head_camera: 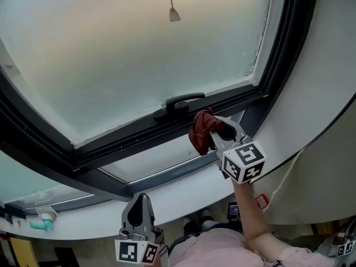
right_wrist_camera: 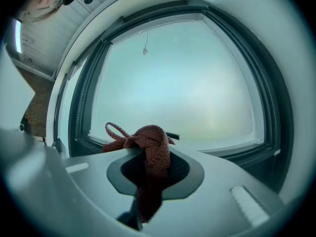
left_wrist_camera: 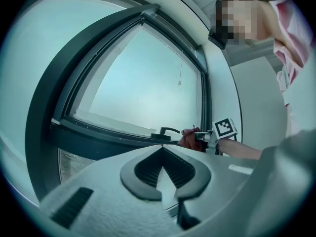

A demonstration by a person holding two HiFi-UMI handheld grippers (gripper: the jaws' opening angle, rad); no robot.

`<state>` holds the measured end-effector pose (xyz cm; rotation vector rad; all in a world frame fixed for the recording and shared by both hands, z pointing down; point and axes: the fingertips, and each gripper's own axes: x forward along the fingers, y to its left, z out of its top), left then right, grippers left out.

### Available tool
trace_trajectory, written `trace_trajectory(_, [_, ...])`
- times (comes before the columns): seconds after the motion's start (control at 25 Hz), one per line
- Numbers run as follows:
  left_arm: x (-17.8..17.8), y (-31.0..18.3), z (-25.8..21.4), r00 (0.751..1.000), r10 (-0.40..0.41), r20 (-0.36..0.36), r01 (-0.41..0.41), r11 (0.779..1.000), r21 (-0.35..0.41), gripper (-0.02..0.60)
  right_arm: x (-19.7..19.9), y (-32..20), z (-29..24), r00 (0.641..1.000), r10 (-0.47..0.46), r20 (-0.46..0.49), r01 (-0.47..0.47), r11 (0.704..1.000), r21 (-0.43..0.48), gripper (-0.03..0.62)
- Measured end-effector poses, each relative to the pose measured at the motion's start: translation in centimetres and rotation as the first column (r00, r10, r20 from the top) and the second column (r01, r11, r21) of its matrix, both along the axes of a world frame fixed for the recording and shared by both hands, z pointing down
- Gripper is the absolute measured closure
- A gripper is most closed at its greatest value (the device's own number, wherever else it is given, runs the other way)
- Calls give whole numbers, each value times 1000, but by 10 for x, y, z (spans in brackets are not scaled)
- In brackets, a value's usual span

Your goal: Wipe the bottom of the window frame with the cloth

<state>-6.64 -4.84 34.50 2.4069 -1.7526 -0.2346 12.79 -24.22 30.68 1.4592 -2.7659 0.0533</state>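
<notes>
Head view: grips a rust-red cloth (head_camera: 200, 132) in the right gripper (head_camera: 214, 132), jaws closed tight on the bunched fabric, marker cube (head_camera: 243, 161) turned toward the camera. Holds the cloth up at the dark bottom rail (head_camera: 128, 143) of the window frame, just right of the black window handle (head_camera: 179, 103); cannot tell whether it touches the rail. Carries the left gripper (head_camera: 140, 198) low and well apart, over the white sill (head_camera: 83, 218), jaws together on nothing. Left gripper view: looks along the left gripper (left_wrist_camera: 162, 151), pads met at the tip with nothing between them. Beyond, shows the cloth (left_wrist_camera: 189, 139) bunched in the right gripper (left_wrist_camera: 201, 135) just beside the window handle (left_wrist_camera: 165, 131), low against the bottom rail (left_wrist_camera: 113, 135), with a forearm (left_wrist_camera: 244, 151) reaching in from the right. Right gripper view: shows the right gripper (right_wrist_camera: 148, 154) clamped on the cloth (right_wrist_camera: 154, 144), one end bunched above the pads with a loop sticking out to the left, the other end hanging down between the jaws toward the camera. Behind, takes in the frosted pane (right_wrist_camera: 187, 83), the bottom rail (right_wrist_camera: 232, 153) and a pull cord (right_wrist_camera: 145, 48) hanging near the top.
</notes>
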Motion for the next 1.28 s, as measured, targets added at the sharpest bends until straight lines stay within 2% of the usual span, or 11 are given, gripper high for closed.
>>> trace_trajectory(0.16, [5, -5, 1, 1000, -22, -8, 22, 1000, -13, 580, -12, -38, -1, 999, -5, -46, 4, 999, -37, 537])
trace_trajectory(0.36, [7, -13, -2, 998, -54, -24, 54, 998, -10, 580, -21, -70, 12, 983, 6, -182, -23, 995, -93, 537])
trace_trajectory(0.56, [0, -25, -3, 994, -98, -39, 97, 995, -10, 580, -24, -89, 18, 967, 33, -252, -58, 994, -91, 536])
trace_trajectory(0.84, [1, -43, 1, 996, -85, -30, 85, 996, -3, 580, -19, -106, 21, 938, 34, -346, -86, 987, -137, 536])
trace_trajectory(1.08, [12, -55, -1, 998, -54, -29, 55, 998, 9, 580, -22, -112, 25, 923, -45, -383, -38, 978, -207, 534])
trace_trajectory(1.28, [23, -61, -4, 999, -23, -24, 23, 1000, 16, 580, -22, -111, 23, 921, -26, -389, -46, 984, -174, 534])
